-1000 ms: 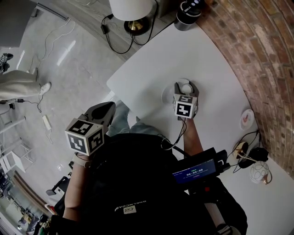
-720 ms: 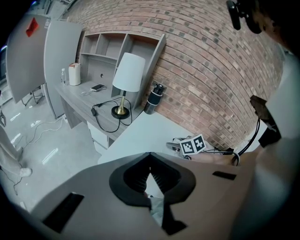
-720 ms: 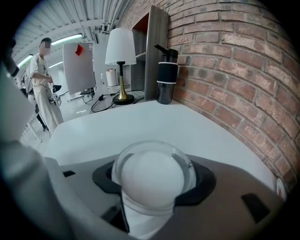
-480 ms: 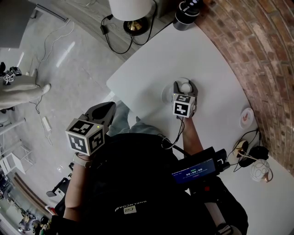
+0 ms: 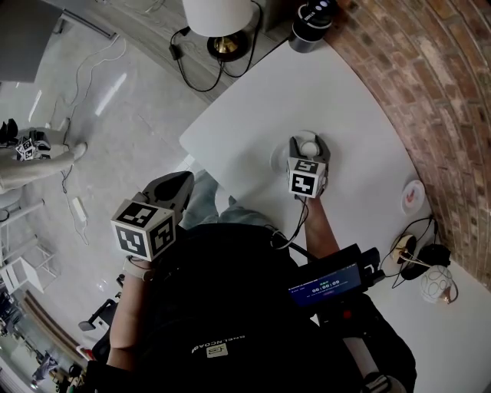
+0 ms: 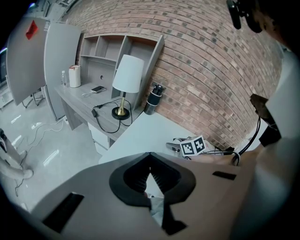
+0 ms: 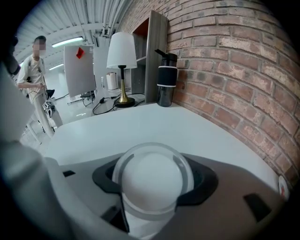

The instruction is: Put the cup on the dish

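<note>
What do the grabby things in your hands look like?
Each tool is grey with black padded jaws. The left tool and the right tool each carry a white cube printed with black square markers. A thin black cable trails from the right one. The person wears a black top.

Screen [image 5: 326, 285]: white digits split by colons, looks like 00:00:00, but they're tiny.
Black garment [image 5: 217, 343]: white print, upside down, letters unreadable.
Cube [image 5: 143, 230] on left gripper [image 5: 186, 178]: black-and-white square markers.
Cube [image 5: 307, 178] on right gripper [image 5: 309, 141]: same square markers.
Bottle [image 5: 311, 15] at the table's far corner: white lettering on top, too small.
</note>
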The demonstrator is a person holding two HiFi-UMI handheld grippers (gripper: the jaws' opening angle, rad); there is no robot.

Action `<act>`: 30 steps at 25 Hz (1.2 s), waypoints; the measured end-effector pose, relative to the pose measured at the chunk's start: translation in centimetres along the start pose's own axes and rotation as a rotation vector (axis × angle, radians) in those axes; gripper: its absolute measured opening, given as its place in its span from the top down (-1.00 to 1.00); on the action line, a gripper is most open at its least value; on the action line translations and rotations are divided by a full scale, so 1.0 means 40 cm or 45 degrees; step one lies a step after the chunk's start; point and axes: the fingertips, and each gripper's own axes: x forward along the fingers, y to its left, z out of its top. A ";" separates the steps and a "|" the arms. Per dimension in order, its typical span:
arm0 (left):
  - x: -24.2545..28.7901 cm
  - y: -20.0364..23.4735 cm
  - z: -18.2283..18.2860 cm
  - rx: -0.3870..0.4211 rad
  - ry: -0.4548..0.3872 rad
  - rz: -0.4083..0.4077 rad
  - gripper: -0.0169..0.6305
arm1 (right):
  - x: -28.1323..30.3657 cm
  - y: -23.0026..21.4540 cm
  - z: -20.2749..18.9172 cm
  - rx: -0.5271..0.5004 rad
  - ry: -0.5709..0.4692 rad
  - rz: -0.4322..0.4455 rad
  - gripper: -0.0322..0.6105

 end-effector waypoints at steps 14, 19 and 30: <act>-0.013 -0.006 -0.009 -0.001 -0.006 0.005 0.93 | -0.010 0.010 0.003 -0.027 0.008 0.023 0.06; -0.015 -0.010 -0.013 0.002 -0.008 0.001 0.93 | -0.022 0.007 0.000 -0.012 -0.005 0.022 0.06; -0.016 -0.015 -0.016 0.011 -0.007 -0.005 0.93 | -0.042 0.004 -0.001 -0.015 -0.015 0.016 0.06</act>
